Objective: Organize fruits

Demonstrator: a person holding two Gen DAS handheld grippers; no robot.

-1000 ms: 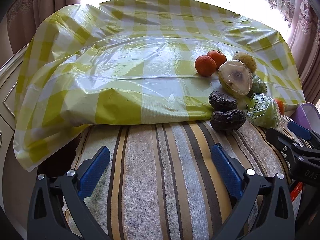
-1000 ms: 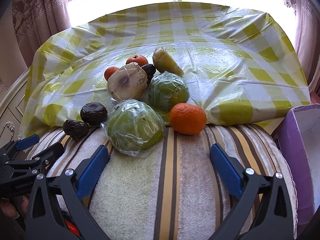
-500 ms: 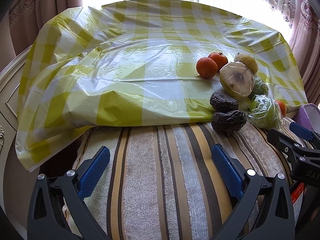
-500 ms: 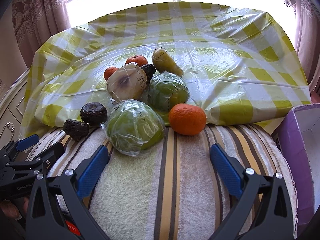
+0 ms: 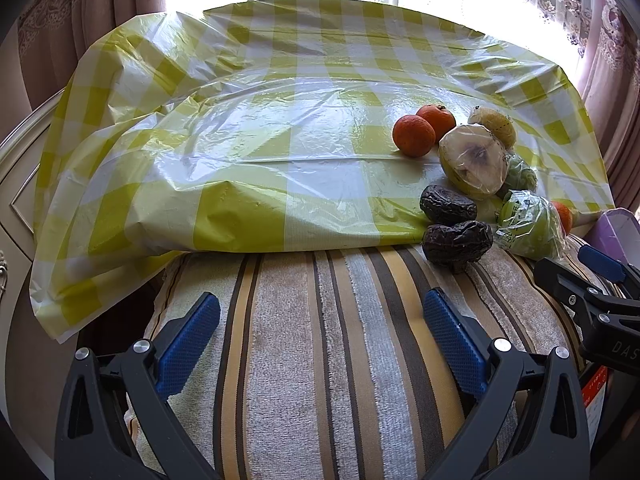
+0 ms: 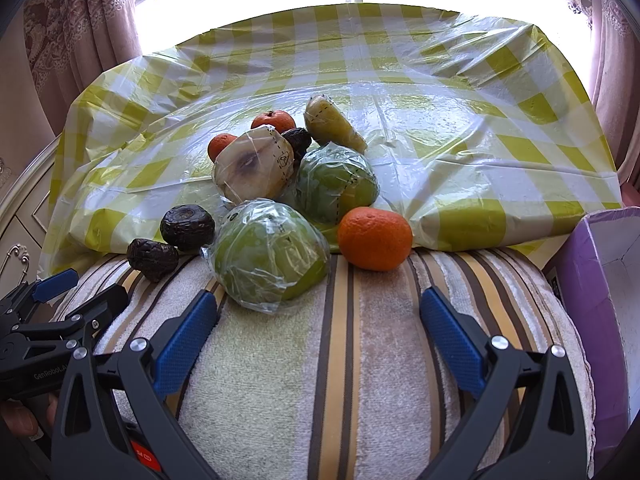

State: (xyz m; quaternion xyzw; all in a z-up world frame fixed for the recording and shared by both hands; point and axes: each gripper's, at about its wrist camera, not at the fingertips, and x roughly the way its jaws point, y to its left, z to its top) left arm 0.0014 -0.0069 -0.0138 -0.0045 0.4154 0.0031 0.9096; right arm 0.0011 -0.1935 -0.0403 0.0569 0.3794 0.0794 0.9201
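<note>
Left gripper [image 5: 320, 328] jaws wide, right gripper [image 6: 318, 320] too — wrapped fruit pile [image 6: 296, 192] ahead

Clustered fruits [image 6: 296, 200] on checked cloth and striped towel: wrapped green ones, oranges, wrinkled dark ones.

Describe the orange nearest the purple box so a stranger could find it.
Start at the striped towel in front of the checked plastic sheet. The orange sits at the fruit pile's right end, beside a wrapped green fruit; unlike the two smaller oranges behind, it lies alone in front.
</note>
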